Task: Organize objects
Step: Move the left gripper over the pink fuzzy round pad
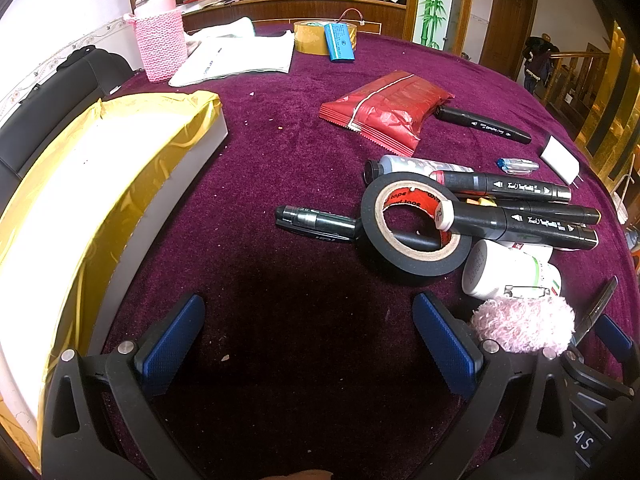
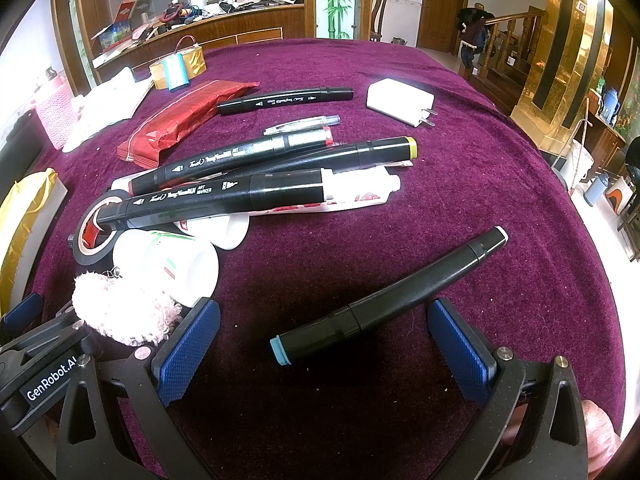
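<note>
Sorting a scatter of stationery on a purple-clothed table [image 1: 304,128]; the step in hand reads as the approach to a first pick, nothing yet lifted.

Item, right hand-held gripper [image 2: 324,344]: fingers spread wide, holding nothing, hanging low over the near edge of the table. A blue-capped marker [image 2: 384,300] lies loose on the cloth between its two pads, slanting away toward the table's right edge, touching neither pad.

Item, left hand-held gripper [image 1: 308,340]: fingers likewise apart and empty, over bare cloth at the near edge.

Item, heap toward the near right of the table: black tape roll [image 1: 416,232], three black art markers [image 2: 256,184] lying across it and each other, a white bottle [image 1: 508,268] on its side, a pink pompom [image 1: 524,324] just beside the left gripper's finger.

Item, farther back: red packet [image 1: 384,112], single black marker [image 2: 286,100], white charger [image 2: 400,102].

Item, left edge: gold-lined box [image 1: 132,152], open, and judged the likely container.

Next move, as a judgement: the right gripper needs to settle lower, square its pads to the marker's barrel near mid-length, then close; the slant calls for a wrist turn first.
</note>
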### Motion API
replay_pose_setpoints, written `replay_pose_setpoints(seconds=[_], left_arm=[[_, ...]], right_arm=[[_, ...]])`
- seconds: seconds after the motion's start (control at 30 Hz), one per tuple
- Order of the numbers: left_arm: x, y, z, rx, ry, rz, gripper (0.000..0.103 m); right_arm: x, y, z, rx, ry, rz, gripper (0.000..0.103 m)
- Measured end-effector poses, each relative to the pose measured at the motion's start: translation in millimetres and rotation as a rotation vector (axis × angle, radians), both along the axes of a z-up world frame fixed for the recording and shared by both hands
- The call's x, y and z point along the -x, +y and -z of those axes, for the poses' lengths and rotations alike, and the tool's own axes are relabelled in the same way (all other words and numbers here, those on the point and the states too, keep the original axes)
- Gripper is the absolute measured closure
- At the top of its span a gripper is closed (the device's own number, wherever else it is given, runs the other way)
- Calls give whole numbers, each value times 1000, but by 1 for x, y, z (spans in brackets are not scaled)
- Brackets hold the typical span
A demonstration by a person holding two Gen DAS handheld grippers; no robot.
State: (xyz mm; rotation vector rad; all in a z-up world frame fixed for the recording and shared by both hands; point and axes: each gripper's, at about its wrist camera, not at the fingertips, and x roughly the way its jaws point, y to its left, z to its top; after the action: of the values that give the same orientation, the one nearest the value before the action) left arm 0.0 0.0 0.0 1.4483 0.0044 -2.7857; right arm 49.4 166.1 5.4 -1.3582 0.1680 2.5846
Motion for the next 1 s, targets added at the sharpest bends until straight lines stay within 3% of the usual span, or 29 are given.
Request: replay_pose_setpoints(seconds=[0.47, 0.63, 0.7, 1.0], left_arm=[[-1, 0, 0, 4, -2, -6, 0], [-11, -9, -5, -3, -66, 90, 0], [-18, -14, -6, -6, -53, 121, 0], [-16, -11, -3, -1, -50, 122, 0]], right_arm=[[0, 0, 0, 0, 0, 0, 1], [0, 0, 0, -2, -1, 0, 1], [0, 0, 0, -1, -1, 0, 2], [1, 0, -2, 4, -7, -8, 2]])
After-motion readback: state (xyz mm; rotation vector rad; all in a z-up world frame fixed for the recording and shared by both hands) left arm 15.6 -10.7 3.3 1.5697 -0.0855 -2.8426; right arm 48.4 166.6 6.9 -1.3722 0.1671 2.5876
